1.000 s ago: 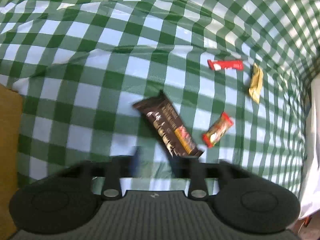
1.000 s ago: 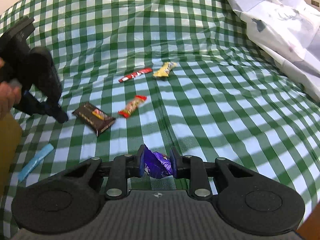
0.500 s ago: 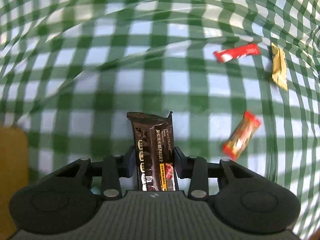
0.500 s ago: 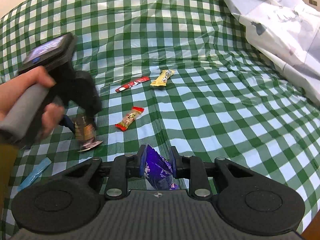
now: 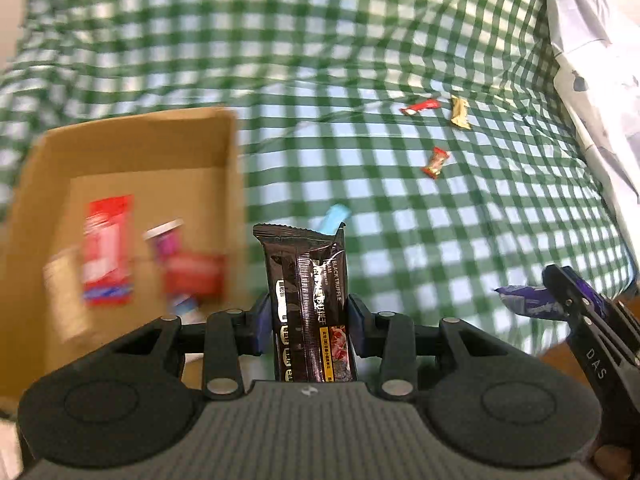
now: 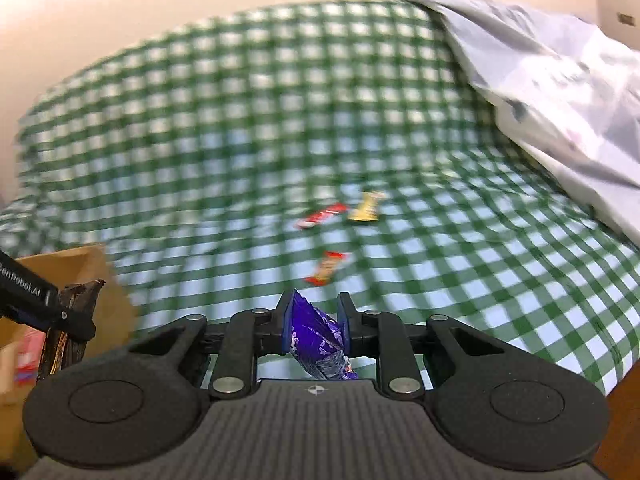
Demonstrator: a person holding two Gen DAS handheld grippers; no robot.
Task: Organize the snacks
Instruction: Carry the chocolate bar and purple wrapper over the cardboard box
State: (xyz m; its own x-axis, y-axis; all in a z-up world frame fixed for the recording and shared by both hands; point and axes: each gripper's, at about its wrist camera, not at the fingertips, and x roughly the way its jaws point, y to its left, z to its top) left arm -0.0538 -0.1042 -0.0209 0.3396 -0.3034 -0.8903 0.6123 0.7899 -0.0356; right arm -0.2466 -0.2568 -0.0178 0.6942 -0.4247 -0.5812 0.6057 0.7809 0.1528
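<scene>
Green-checked cloth (image 5: 360,60) covers the bed; a cardboard box (image 5: 36,200) with blurred snacks sits left. Left gripper (image 5: 307,322) fingers pinch an upright black truffle bar (image 5: 308,280) beside it. Right gripper (image 6: 314,324) fingers clamp a purple wrapper (image 6: 316,336).

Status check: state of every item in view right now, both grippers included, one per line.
Left gripper: shut on black truffle bar wrapper, held upright.
Right gripper: shut on purple foil snack packet.
Brown cardboard box: open, red packets inside, blurred.
Red candy bar: lying loose on green checked cloth.
Gold wrapper: loose on cloth.
Red-yellow candy: loose on cloth.
Light blue stick pack: on cloth, partly hidden by the bar.
</scene>
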